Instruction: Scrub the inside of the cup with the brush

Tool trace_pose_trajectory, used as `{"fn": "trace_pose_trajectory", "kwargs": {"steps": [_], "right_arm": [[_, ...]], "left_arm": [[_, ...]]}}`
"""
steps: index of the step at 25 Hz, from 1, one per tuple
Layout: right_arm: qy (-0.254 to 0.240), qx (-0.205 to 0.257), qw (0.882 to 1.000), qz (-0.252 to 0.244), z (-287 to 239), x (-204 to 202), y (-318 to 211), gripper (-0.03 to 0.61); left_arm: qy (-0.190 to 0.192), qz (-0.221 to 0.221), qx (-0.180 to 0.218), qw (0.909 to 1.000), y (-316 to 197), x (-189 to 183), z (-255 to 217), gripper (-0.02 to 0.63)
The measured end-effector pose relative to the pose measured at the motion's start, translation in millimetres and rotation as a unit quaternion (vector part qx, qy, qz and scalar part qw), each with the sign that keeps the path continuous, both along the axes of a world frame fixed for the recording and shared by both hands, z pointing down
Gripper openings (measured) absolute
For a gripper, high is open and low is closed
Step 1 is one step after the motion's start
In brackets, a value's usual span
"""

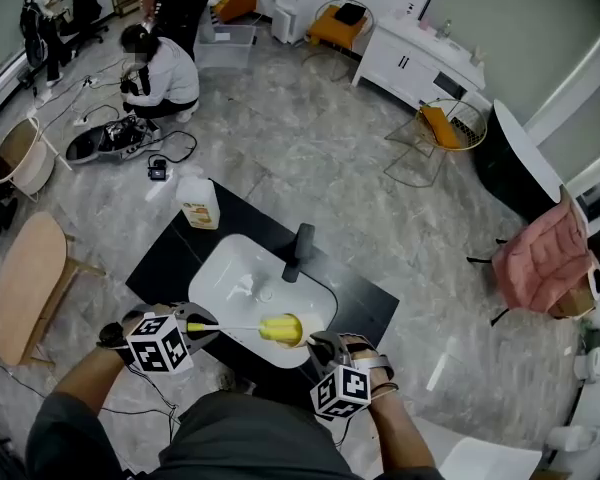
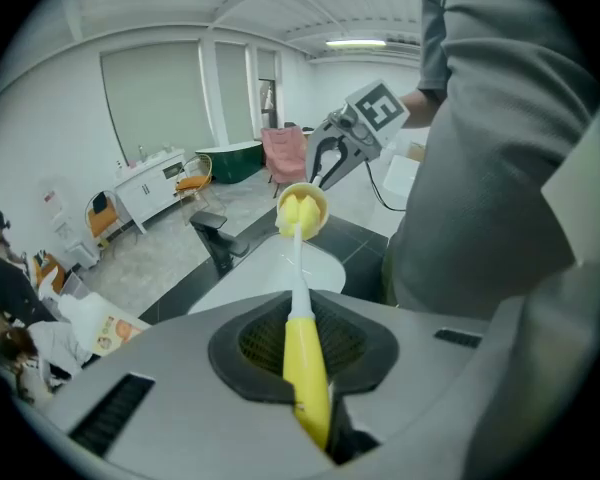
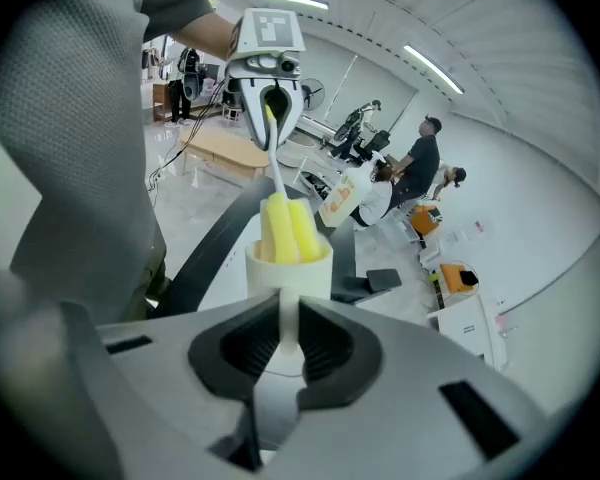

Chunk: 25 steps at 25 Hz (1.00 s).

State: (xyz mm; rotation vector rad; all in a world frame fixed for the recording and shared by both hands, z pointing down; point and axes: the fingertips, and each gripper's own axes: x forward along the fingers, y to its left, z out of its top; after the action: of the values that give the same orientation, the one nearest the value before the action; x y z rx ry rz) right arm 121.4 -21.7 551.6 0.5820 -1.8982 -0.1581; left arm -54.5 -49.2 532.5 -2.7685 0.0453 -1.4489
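Looking down, head view: you hold both grippers over the front part of the white sink, which is set into the black desk.
Left gripper, head view: your left gripper carries the brush about level, and it points toward your right side.
Right gripper, head view: your right gripper is just beside the cup. The yellow head of the brush is in the mouth of the cup.
Around the sink, head view: a black faucet stands at the back rim of the sink. A bottle with an orange label stands at the far corner of the desk. Further away, a person crouches on the floor.
Left gripper view: the fingers are clenched on the yellow handle of the brush. The white neck runs forward to the cup, and the head sits inside it. Your right gripper is behind the cup. The faucet shows at the left.
Right gripper view: the fingers are clenched on a narrow white part at the side of the cup. The open mouth of the cup faces away from the camera, and the yellow head fills it. The brush goes on to your left gripper, which grasps its handle.
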Motion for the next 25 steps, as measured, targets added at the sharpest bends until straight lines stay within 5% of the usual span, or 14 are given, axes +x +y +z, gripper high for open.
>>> {"fn": "trace_pose_trajectory", "kwargs": {"steps": [10,25], "right_arm": [[-0.08,-0.036,0.994,0.064,48,0,-31,0.041],[-0.158,-0.094,0.971,0.151,215,-33,-86,0.041]], "left_arm": [[0.021,-0.118,-0.026,0.9925,-2,-42,16,0.031],[0.055,-0.282,-0.04,0.9569,17,-92,9,0.031]]}}
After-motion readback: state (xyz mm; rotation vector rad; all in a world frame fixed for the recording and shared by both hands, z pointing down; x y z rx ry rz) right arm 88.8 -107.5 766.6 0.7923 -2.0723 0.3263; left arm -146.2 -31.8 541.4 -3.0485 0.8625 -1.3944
